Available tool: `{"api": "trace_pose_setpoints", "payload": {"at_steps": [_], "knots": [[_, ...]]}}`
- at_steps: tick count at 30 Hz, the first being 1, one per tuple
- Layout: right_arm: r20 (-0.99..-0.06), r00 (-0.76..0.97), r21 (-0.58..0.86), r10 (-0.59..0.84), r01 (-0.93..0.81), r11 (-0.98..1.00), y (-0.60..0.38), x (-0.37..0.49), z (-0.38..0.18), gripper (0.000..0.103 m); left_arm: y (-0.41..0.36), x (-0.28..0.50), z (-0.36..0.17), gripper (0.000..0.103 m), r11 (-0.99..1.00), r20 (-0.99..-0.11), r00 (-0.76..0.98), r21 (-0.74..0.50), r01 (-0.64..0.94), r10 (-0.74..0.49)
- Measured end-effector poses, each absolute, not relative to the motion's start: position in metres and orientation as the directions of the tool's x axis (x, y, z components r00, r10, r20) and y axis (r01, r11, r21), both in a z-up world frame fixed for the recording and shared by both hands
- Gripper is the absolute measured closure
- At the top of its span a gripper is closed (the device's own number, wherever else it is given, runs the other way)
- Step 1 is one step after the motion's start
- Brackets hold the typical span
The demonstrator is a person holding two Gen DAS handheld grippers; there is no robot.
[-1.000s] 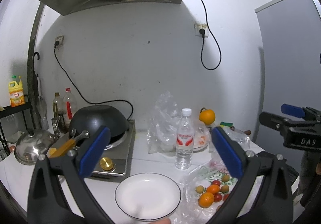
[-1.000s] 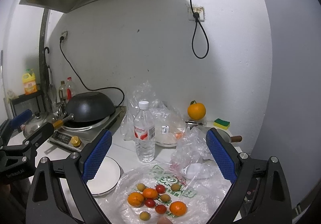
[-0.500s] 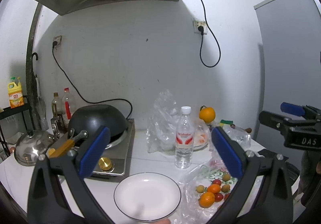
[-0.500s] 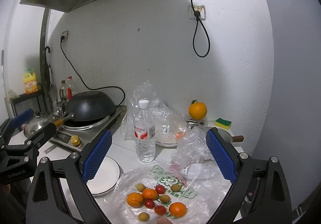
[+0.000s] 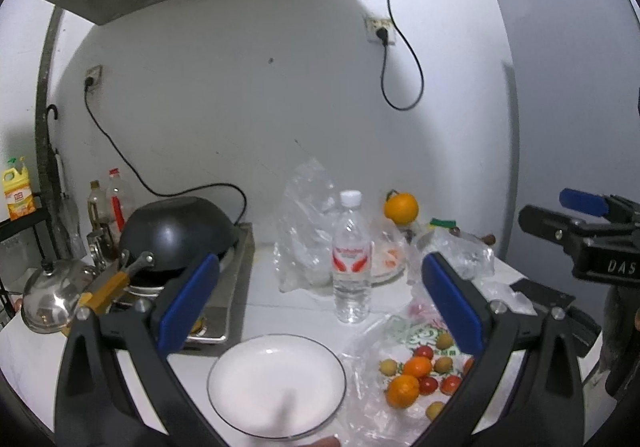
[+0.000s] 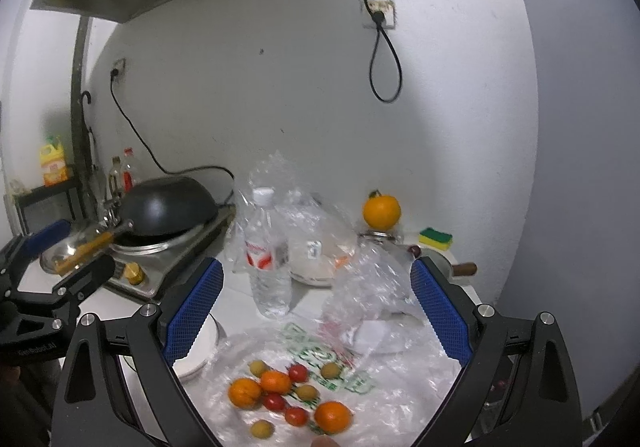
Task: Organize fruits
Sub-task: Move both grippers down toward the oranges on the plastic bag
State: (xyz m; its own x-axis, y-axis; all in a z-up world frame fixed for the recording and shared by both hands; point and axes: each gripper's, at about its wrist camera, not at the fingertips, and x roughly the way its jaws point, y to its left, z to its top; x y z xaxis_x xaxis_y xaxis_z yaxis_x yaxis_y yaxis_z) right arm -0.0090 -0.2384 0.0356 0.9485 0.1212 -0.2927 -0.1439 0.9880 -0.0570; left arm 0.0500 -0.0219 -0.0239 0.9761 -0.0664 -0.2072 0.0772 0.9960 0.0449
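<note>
Fruits [image 6: 280, 391] on plastic bag [image 6: 400, 399] beside white plate [image 5: 276, 383]

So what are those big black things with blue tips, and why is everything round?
They are two hand-held claws a person carries, each with a wide-angle camera, which bends the picture. One picture looks past the left claw, the other past the right claw. Both are open and hold nothing. On the white counter sit an empty white plate, a clear water bottle, and small oranges, red tomatoes and yellowish fruits on a clear plastic bag.
</note>
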Motion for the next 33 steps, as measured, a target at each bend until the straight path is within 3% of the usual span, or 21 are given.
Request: {"api": "trace_pose_setpoints", "payload": {"at_steps": [13, 15, 16, 17, 24, 26, 33], "knots": [[-0.445, 0.884, -0.046, 0.140, -0.178, 0.983, -0.268, 0.004, -0.018, 0.007, -0.067, 0.074, -0.074, 0.002, 0.985, -0.369, 0.923, 0.088, 0.149, -0.107], [-0.461, 0.876, -0.042, 0.143, -0.183, 0.982, -0.272, 0.006, -0.026, 0.011, -0.070, 0.076, -0.080, 0.002, 0.983, -0.385, 0.916, 0.091, 0.159, -0.112], [-0.470, 0.871, -0.038, 0.144, -0.184, 0.982, -0.274, 0.007, -0.030, 0.018, -0.073, 0.077, -0.083, 0.002, 0.982, -0.396, 0.911, 0.092, 0.167, -0.117], [-0.482, 0.864, -0.035, 0.144, -0.183, 0.982, -0.276, 0.009, -0.033, 0.023, -0.075, 0.078, -0.087, 0.003, 0.980, -0.410, 0.904, 0.094, 0.175, -0.122], [-0.542, 0.824, -0.010, 0.167, -0.204, 0.979, -0.282, 0.017, -0.060, 0.027, -0.090, 0.089, -0.112, 0.012, 0.971, -0.497, 0.858, 0.110, 0.210, -0.129], [-0.559, 0.811, -0.004, 0.173, -0.212, 0.977, -0.282, 0.019, -0.067, 0.033, -0.093, 0.092, -0.118, 0.018, 0.968, -0.523, 0.841, 0.108, 0.225, -0.138], [-0.605, 0.770, 0.023, 0.204, -0.239, 0.971, -0.282, 0.028, -0.092, 0.035, -0.106, 0.105, -0.138, 0.036, 0.956, -0.590, 0.794, 0.121, 0.266, -0.146]]}}
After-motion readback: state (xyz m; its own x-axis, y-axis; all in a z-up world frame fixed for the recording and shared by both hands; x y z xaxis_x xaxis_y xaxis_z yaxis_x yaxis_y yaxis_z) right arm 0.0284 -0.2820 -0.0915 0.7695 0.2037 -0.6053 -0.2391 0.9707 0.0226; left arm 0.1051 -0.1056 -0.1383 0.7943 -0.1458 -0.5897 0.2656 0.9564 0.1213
